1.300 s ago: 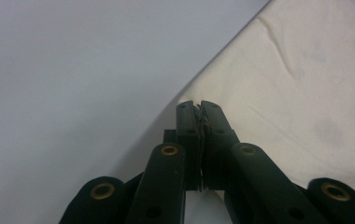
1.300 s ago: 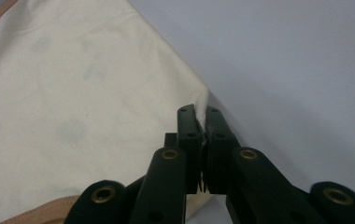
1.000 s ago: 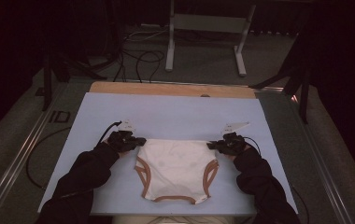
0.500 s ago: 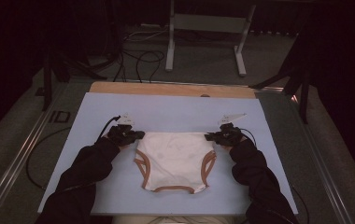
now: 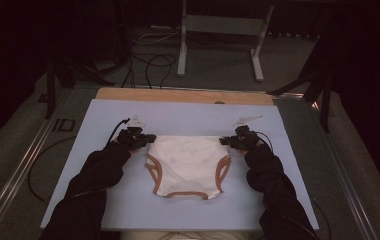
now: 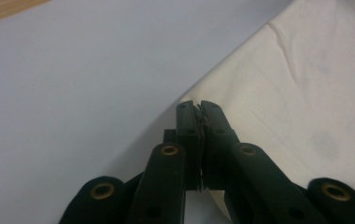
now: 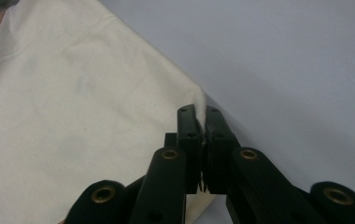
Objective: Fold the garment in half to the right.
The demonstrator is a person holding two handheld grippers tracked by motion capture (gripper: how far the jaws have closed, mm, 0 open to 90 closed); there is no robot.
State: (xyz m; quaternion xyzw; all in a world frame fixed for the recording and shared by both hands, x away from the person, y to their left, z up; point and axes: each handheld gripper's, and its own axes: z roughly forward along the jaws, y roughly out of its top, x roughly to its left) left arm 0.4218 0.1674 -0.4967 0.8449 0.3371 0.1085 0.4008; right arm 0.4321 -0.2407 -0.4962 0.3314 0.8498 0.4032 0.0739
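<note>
High view: cream underpants (image 5: pixel 188 165) with tan trim lie flat mid-bench on the pale blue mat (image 5: pixel 103 210). The left gripper (image 5: pixel 147 140) and the right gripper (image 5: pixel 226 141) each have their fingers (image 6: pixel 187 122) clamped tight on a waistband corner. To spread it well, I judge both hands should pull evenly, low, keeping the waistband taut. Beyond the bench (image 5: pixel 178 95), cables and a metal stand (image 5: pixel 218 35) sit on a dim floor.
</note>
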